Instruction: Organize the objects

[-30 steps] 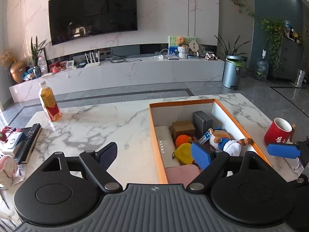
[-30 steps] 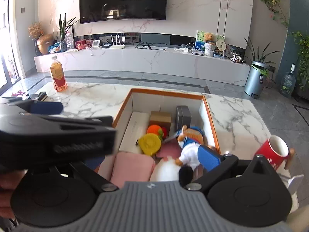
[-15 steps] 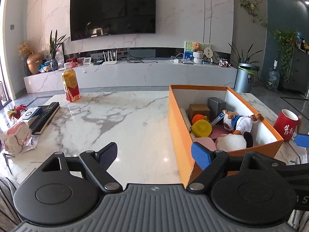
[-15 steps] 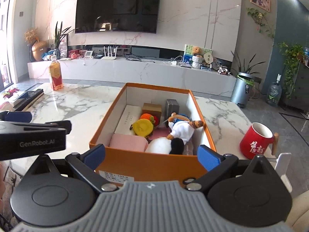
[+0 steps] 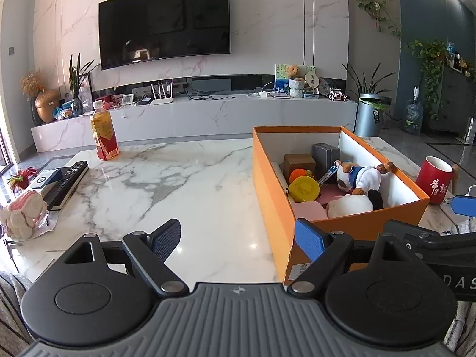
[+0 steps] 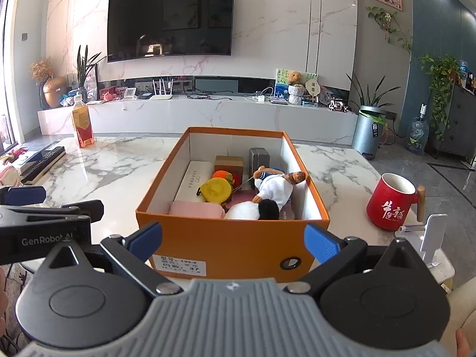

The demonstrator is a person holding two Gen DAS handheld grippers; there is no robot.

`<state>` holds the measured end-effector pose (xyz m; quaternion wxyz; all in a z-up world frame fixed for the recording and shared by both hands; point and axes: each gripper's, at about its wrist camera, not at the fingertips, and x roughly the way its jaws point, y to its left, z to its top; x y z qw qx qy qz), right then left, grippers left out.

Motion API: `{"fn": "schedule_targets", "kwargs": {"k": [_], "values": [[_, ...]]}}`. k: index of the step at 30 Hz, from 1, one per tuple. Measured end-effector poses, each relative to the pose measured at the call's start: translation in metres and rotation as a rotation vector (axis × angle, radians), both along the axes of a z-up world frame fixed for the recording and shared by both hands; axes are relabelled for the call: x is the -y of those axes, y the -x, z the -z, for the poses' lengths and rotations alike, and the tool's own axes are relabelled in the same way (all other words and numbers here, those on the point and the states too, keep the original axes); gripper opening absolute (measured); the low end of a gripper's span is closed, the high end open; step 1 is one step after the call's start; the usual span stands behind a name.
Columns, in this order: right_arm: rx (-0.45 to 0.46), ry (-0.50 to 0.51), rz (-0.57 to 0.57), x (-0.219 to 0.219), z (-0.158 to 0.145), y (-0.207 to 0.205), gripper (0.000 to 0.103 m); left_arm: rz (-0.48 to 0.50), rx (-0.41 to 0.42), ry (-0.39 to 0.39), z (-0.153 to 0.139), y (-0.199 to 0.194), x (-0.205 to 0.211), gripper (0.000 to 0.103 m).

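An orange shoebox [image 5: 269, 190] [image 6: 232, 244] stands on the marble table [image 5: 178, 184]. It holds a plush dog in a white shirt [image 6: 275, 189], a yellow round toy [image 6: 215, 190], a pink pouch [image 6: 196, 209], a white and black plush [image 6: 253, 209], a brown carton [image 6: 228, 163], a grey box [image 6: 258, 156] and a white case [image 6: 195, 178]. My left gripper [image 5: 238, 238] is open and empty at the box's near left corner. My right gripper [image 6: 233, 239] is open and empty in front of the box's near wall.
A red mug [image 6: 391, 202] stands right of the box, with a white phone stand [image 6: 431, 238] beside it. A tea bottle [image 5: 104, 132] stands at the far left. A remote [image 5: 67, 183], a small box and a pink item [image 5: 22, 215] lie at the left edge.
Both grippers have pulled back and down from above the box toward the near table edge. The box contents have not moved.
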<state>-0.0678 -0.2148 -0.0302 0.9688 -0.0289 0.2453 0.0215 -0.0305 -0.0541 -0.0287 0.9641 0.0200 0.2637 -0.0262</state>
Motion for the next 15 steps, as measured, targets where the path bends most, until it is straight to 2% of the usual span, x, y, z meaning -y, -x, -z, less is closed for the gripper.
{"fn": "schedule_targets", "kwargs": {"k": [9,15], "values": [[-0.005,0.044,-0.004,-0.0066,0.001,0.0006,0.102,0.004,-0.021,-0.007,0.0018,-0.002,-0.0006,0.099],[-0.017,0.028,-0.007,-0.006,0.0027,0.0002,0.102,0.003,-0.014,0.0,0.0017,-0.0009,-0.0028,0.099]]}}
